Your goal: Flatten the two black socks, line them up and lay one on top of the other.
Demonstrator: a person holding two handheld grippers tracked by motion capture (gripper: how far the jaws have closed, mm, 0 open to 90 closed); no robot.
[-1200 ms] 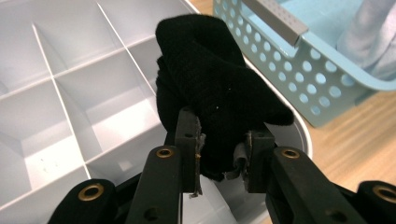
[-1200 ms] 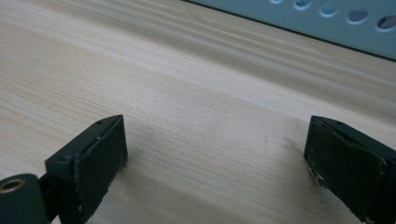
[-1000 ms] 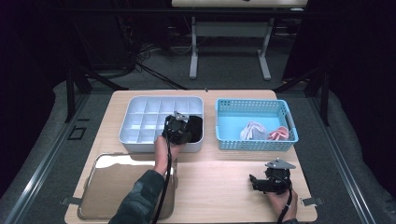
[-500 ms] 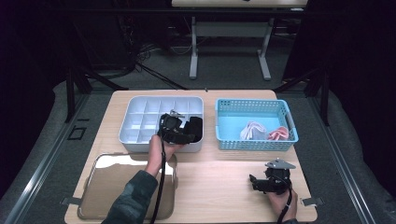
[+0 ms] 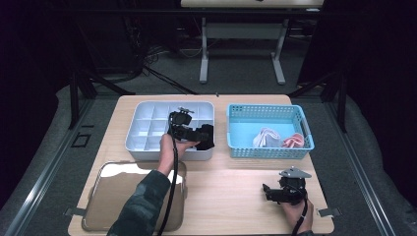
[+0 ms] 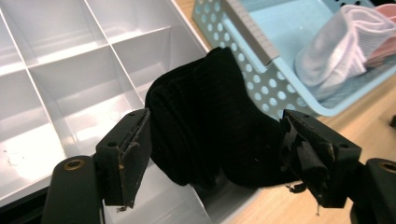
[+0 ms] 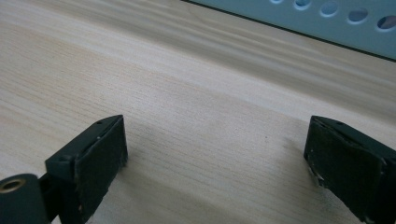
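A black sock (image 5: 206, 138) (image 6: 210, 121) lies bunched in the front right compartment of the grey divided tray (image 5: 147, 123) (image 6: 56, 60), spilling over its corner. My left gripper (image 5: 199, 134) (image 6: 217, 125) hovers over that corner with the sock between its jaws. The jaws have just been opening, and the pads stand at the sock's sides without squeezing it. My right gripper (image 5: 266, 190) (image 7: 215, 133) rests low over the bare wooden table (image 5: 231, 182) (image 7: 187, 93) at the front right, open and empty.
A light blue perforated basket (image 5: 268, 108) (image 6: 243, 42) to the right of the grey tray holds a white sock (image 5: 265, 136) (image 6: 336, 46) and a pink one (image 5: 294, 140). A shiny metal tray (image 5: 118, 196) sits at the front left, under the left forearm.
The left gripper's jaws have spread apart and the gripper has shifted slightly up and back. The black sock now bulges free at the tray's corner. The right gripper has not moved.
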